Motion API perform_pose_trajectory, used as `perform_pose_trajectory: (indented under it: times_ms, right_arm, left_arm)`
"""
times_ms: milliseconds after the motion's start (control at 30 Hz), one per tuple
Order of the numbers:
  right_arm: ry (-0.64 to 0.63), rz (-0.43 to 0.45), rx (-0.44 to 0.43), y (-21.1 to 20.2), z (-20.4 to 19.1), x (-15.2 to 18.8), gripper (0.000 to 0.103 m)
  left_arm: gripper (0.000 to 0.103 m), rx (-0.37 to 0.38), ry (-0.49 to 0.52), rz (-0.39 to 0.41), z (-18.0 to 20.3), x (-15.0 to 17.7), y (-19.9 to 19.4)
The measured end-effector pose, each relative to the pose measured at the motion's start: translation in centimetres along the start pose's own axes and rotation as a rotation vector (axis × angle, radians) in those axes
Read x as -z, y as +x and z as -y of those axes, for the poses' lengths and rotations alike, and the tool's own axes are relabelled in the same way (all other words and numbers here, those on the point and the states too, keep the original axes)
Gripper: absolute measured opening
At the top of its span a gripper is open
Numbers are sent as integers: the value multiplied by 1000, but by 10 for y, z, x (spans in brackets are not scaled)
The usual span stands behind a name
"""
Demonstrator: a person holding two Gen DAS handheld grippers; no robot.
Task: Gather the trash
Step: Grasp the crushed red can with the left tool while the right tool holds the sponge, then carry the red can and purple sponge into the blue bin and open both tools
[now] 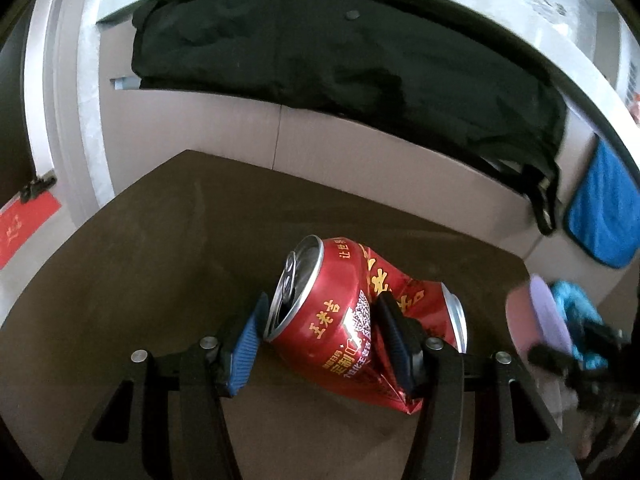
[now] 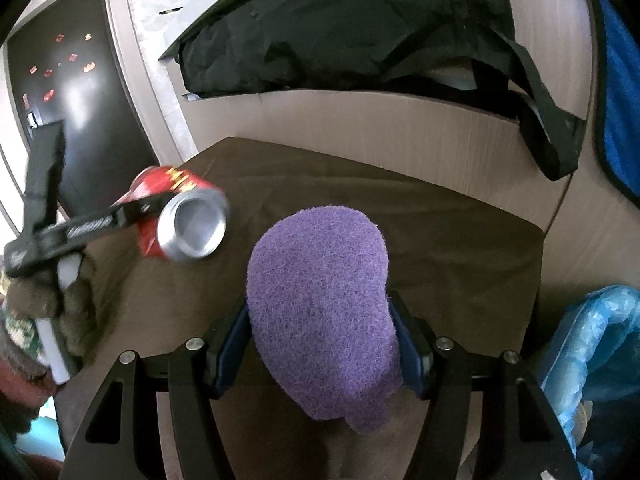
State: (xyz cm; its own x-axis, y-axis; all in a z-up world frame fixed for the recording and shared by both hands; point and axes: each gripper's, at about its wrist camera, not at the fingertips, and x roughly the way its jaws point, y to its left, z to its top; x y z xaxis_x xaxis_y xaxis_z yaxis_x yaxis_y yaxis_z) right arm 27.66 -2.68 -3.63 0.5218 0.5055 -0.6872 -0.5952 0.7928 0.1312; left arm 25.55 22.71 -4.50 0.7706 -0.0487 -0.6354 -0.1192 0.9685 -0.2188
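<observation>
Red metal, crushed and dented: a drink can (image 1: 360,320), lying sideways between the blue pads of the left gripper (image 1: 320,344), pinched across its creased middle. Yellow Chinese characters down the side, readable as 王老吉, plus a QR code and smaller white print too distorted to read. Open mouth and pull tab toward the left pad, silver bottom toward the right. Seen from the right wrist camera as well, can (image 2: 184,216) held up above the brown table (image 2: 460,248), bottom facing the lens, blurred; white lettering on the black finger beside it, too smeared to read.

Purple scouring pad (image 2: 324,312), fuzzy and rounded, clamped at its lower half between the pads of the right gripper (image 2: 324,344), standing up from the claw and covering much of the table behind. Same pad (image 1: 540,320) at the right edge of the left wrist view, blurred.

Blue plastic bag (image 2: 592,344) at the lower right, bunched over what seems a bin; contents hidden. Black cloth (image 1: 340,64) draped across a pale shelf behind the table, a strap hanging off its right end. Blue towel (image 1: 600,216) hanging at the far right, cut off by the frame. Red paper (image 1: 24,224) with a yellow character at the far left, only partly in view. Dark door (image 2: 68,92) at the left with small red stickers, too small to read.
</observation>
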Motion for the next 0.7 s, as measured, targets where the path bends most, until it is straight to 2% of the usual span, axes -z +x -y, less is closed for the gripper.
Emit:
perform_pose_trajectory:
  times_ms: [100, 267, 567, 700]
  right_arm:
    - [-9, 7, 8, -8, -3, 3, 61]
    - [-15, 33, 28, -28, -8, 7, 61]
    - [-14, 130, 64, -88, -9, 14, 62]
    - [-11, 197, 119, -129, 0, 20, 62]
  left_arm:
    - [56, -3, 16, 5, -1, 22, -19]
    - [56, -19, 53, 31, 7, 35, -37]
    - [56, 32, 153, 132, 66, 40, -94]
    - [56, 73, 179, 178, 97, 34, -115]
